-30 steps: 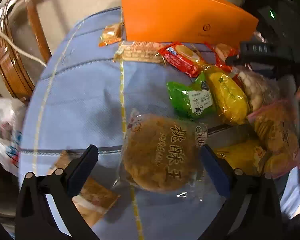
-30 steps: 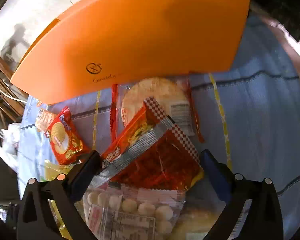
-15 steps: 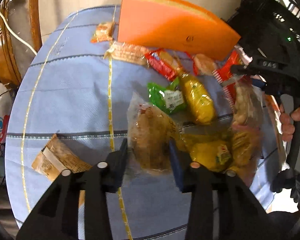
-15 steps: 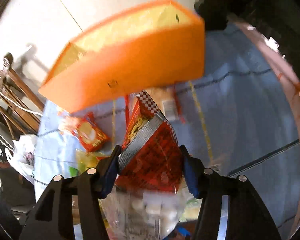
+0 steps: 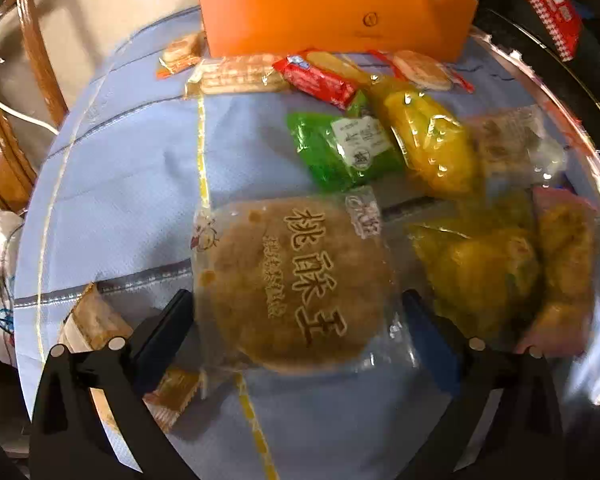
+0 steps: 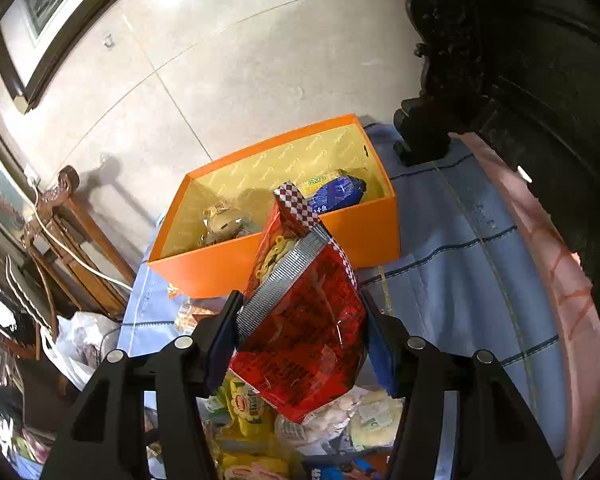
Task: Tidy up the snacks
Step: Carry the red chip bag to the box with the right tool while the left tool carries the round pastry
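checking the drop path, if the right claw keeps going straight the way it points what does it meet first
Most likely the orange box: the right claw, shut on the red snack bag, points at the box's near wall and open top. Depth is unclear, so it might clear the rim.

Glossy plastic snack wrappers [image 5: 300, 280], matt blue cloth [image 5: 140, 184]

Pink packet [image 5: 564, 272] smeared by blur at the right rim — brown wrapper [image 5: 100, 320] half-hidden behind the left hand-held gripper [image 5: 296, 320], label unreadable.
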The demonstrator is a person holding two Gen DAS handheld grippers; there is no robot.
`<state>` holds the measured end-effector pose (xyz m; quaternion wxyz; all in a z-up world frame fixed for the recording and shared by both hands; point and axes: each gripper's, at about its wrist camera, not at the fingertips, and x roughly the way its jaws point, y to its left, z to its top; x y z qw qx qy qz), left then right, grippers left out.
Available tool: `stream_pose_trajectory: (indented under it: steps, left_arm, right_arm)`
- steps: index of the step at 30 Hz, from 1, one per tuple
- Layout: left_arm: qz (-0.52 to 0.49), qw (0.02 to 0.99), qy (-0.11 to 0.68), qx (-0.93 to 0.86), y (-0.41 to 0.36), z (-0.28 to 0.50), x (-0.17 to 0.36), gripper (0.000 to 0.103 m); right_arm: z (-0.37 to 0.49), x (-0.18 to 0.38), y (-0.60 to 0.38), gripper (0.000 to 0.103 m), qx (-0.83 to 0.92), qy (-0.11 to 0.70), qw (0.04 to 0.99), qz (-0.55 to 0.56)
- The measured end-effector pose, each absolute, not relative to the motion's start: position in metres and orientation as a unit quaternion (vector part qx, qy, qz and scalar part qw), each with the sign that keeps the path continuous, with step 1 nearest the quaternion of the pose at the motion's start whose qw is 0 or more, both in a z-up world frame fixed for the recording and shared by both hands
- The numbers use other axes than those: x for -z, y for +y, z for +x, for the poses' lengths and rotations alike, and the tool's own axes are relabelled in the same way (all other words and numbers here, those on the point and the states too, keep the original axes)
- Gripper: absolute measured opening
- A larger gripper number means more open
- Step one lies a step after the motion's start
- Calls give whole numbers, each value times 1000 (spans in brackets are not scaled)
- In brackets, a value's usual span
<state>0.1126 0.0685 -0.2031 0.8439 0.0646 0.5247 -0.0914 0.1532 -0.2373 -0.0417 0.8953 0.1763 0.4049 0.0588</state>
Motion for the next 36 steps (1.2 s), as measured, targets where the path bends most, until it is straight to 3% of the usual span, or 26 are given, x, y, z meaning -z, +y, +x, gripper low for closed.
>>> stream_pose_trajectory:
  steps: [2,6,14,23,29,30,31,32,36]
  left_arm:
    - [51,840,533,90,69,115,195,78]
    - [-23,830,548,100,86,116,179,78]
    - [-41,864,496,83,102,137,110,78]
    - [1,917,389,86,80,267,10,78]
    - [17,924,373,84,64,330,-6,80]
    - [18,924,373,83,60,339,-5,88]
    - [25,926,370,66,56,346,-4,95]
    - [29,928,369,52,54,349,-2,99]
    - [35,921,387,36,59,339,15,99]
  right_arm:
    - [155,42,-238,58,-61,405,895,175]
    - [154,39,-239,58,-68,401,895,187]
    - [163,11,-245,58,-73,363,909,191]
    - [243,-16,-239,58,-85,330,923,179]
    - [289,-23,-240,58,-69,321,932,155]
    - [301,-21,-243,60,-67,327,929,161]
    - [307,-18,-244,74,-64,334,926,162]
    - [319,-14,-243,96,-51,354,923,144]
    - [305,0,-235,99,-29,360,930,64]
